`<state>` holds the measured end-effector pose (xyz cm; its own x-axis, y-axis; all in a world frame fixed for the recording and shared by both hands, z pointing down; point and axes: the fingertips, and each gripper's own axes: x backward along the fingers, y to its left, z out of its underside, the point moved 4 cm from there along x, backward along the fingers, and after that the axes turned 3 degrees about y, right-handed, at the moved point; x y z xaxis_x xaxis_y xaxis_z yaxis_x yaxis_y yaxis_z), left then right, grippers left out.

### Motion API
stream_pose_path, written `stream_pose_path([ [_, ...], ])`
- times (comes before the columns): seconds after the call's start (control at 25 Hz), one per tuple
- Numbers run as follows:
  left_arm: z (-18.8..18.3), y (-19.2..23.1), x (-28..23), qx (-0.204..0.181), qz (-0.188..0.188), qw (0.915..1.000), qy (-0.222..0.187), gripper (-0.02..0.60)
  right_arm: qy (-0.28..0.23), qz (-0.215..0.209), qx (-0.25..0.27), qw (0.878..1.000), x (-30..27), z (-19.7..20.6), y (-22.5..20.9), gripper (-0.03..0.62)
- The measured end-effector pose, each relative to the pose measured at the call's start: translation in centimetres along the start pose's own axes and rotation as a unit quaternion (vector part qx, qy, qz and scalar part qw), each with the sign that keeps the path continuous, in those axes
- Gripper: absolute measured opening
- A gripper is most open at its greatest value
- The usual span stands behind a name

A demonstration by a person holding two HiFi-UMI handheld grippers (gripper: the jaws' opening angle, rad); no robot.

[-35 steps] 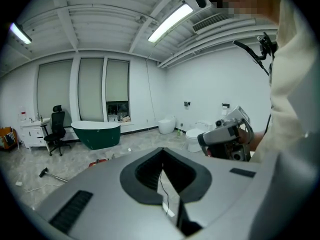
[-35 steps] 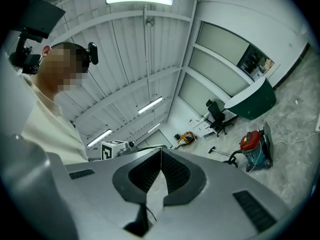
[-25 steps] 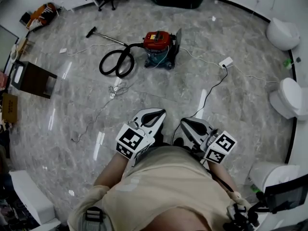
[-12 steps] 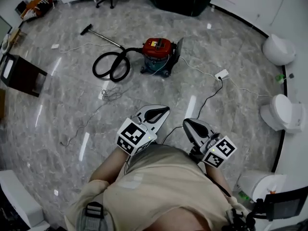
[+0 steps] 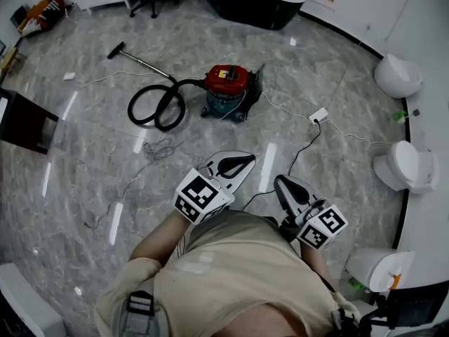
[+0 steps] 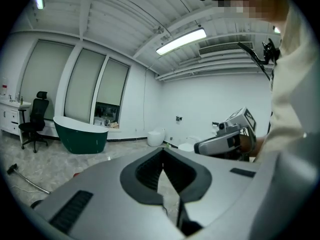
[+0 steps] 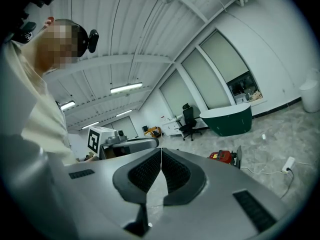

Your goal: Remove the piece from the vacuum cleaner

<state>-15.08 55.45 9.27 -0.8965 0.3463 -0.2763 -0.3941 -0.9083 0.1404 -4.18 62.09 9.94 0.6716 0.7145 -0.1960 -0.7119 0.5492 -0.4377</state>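
Standing well apart from both tongs, the red-topped canister vacuum cleaner (image 5: 228, 83) rests on the grey marble floor (image 5: 84, 160). Its black ribbed hose (image 5: 156, 107) is looped beside it, and a thin metal wand (image 5: 140, 58) trails off from the loop. The left gripper (image 5: 247, 161) and the right gripper (image 5: 283, 182) are both pressed closed on nothing. The hose is probably light but floppy. Gripping the stiff cuff where it joins the body seems surest, with the canister steadied.
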Motion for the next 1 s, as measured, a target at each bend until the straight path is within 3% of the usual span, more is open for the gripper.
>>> stream_pose_path([
  [0.24, 1.2, 3.1, 2.1, 0.026, -0.011, 0.9995, -0.011, -0.006, 0.035, 0.001, 0.022, 0.999, -3.5, 0.0, 0.8, 0.003],
  [0.6, 2.3, 4.9, 3.9, 0.049, -0.06, 0.997, -0.002, -0.006, 0.078, -0.049, 0.029, 0.995, -6.8, 0.0, 0.6, 0.003],
  [1.0, 0.2, 3.4, -1.4, 0.044, -0.092, 0.9945, 0.024, -0.006, 0.065, -0.066, 0.011, 0.996, -4.2, -2.3, -5.1, 0.003],
])
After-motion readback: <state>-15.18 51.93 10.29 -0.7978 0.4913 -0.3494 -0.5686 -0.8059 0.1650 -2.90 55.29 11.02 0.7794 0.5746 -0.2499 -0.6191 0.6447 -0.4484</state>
